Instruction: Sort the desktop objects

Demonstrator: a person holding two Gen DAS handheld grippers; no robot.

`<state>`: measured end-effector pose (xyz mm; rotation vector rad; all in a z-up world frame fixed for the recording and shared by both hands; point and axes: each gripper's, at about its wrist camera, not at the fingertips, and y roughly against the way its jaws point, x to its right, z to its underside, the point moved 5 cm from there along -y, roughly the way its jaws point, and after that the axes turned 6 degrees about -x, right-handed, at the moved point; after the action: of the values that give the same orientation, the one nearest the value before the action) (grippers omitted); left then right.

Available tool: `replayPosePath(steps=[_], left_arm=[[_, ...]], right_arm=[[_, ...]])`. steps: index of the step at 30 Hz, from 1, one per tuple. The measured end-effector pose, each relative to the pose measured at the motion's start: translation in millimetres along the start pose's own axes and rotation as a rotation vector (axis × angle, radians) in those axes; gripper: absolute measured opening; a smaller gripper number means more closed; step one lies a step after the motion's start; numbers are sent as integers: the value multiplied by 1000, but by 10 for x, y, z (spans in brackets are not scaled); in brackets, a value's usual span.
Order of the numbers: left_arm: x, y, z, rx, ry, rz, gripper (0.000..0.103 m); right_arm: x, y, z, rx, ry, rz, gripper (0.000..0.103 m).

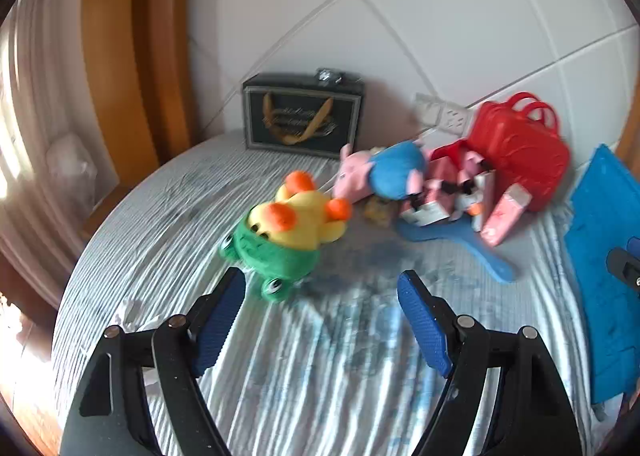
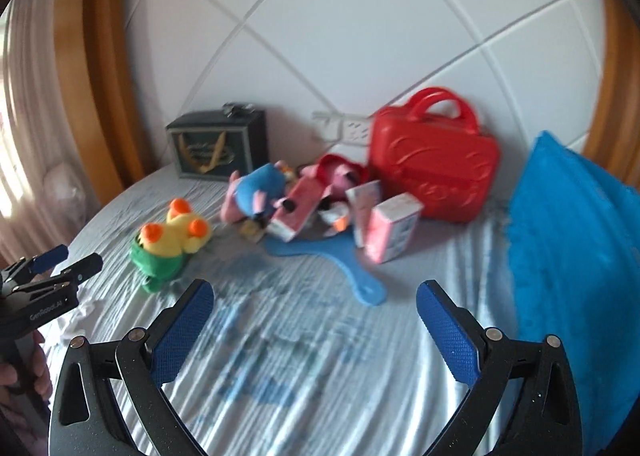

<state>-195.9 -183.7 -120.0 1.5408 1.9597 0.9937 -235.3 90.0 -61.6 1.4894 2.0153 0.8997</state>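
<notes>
Toys lie heaped on the bed sheet [image 2: 304, 336] against the white headboard [image 2: 340, 36]. Blue pillow [image 2: 568, 240] at right, red case [image 2: 432, 164] beside it, dark gift bag [image 2: 218, 148] at left. Duck plush [image 1: 288, 232] sits just ahead of the left gripper [image 1: 320, 296]; "GenRobot.AI" shows on it. Blue paddle [image 2: 340, 256] lies ahead of the right gripper [image 2: 316, 308]. Both grippers gape, empty.
</notes>
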Motion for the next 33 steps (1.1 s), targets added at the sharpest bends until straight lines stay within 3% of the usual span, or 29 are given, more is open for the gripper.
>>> replayPosePath(steps=[5, 10, 16, 20, 26, 28, 33], left_arm=[[-399, -479, 191, -101, 55, -64, 78], [-577, -1028, 232, -166, 108, -64, 78], [-520, -1815, 233, -251, 129, -36, 78], [-581, -2213, 260, -294, 110, -57, 78], [-976, -2289, 279, -274, 106, -123, 78], [-1090, -2276, 256, -267, 112, -141, 78], [-1090, -2105, 191, -241, 86, -129, 78]], right_arm=[[-400, -729, -5, -118, 78, -63, 103], [-736, -1434, -59, -205, 141, -148, 103], [-1095, -2094, -232, -251, 214, -192, 103], [-1327, -2421, -340, -250, 258, -210, 103], [-1639, -2816, -469, -244, 294, -263, 102], [-1732, -2938, -504, -255, 291, -287, 92], [-1927, -3033, -534, -267, 255, -385, 91]])
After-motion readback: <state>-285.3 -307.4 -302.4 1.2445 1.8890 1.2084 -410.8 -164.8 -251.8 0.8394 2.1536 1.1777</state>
